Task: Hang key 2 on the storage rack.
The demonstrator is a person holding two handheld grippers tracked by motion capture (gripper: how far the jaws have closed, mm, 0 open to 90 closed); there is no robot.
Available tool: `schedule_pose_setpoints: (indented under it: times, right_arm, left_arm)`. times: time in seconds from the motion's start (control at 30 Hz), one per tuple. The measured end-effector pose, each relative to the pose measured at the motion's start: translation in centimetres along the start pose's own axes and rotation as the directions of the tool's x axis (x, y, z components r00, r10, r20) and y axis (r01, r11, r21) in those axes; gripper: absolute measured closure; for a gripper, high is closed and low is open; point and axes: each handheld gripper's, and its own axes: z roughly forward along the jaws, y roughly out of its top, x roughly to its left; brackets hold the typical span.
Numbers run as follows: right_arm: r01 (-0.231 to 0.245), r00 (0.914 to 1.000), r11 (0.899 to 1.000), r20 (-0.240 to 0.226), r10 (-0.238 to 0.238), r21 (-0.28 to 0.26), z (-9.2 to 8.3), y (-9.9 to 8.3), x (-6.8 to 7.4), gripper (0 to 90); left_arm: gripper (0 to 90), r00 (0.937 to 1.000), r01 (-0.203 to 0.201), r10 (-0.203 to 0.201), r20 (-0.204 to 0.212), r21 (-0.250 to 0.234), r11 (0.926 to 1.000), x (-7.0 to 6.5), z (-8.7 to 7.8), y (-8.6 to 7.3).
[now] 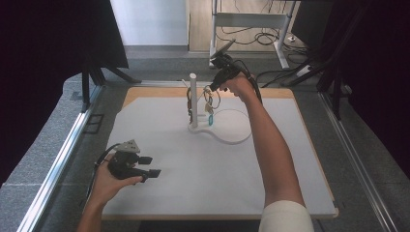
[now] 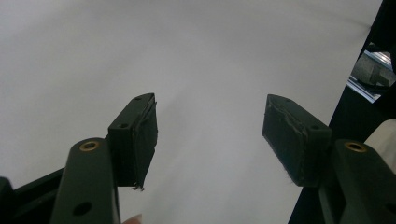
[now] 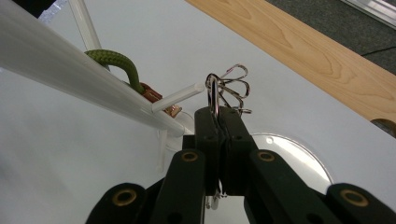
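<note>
grippers: two. left gripper (image 1: 151, 166) jaws wide, nothing between, low over white mat (image 1: 203, 183), front left. right gripper (image 3: 218, 116) clamped on key ring (image 3: 214, 95) beside white post stand (image 1: 193, 99), far centre. right gripper view adds: green cord (image 3: 116, 61), side peg (image 3: 180, 97). high view adds: blue tag (image 1: 211, 120), wooden table edge (image 1: 278, 92), grey carpet, cables.
</note>
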Motion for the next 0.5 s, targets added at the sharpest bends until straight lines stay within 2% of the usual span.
schedule_pose_setpoints:
  times: [0.33, 0.5]
  right_arm:
    - [0.02, 0.9996, 1.0, -0.021, -0.02, 0.002, 0.5, 0.0, 0.7, 87.9]
    - [0.035, 0.9989, 0.999, -0.031, -0.035, 0.01, 0.9, 0.2, 1.5, 87.9]
  left_arm:
    - [36.2, 1.0, -0.002, 0.002, -0.002, 0.008, 1.0, 0.0, 0.1, 0.0]
    - [36.1, 1.0, -0.004, 0.004, 0.0, 0.01, 0.9999, 0.0, 0.1, 0.0]
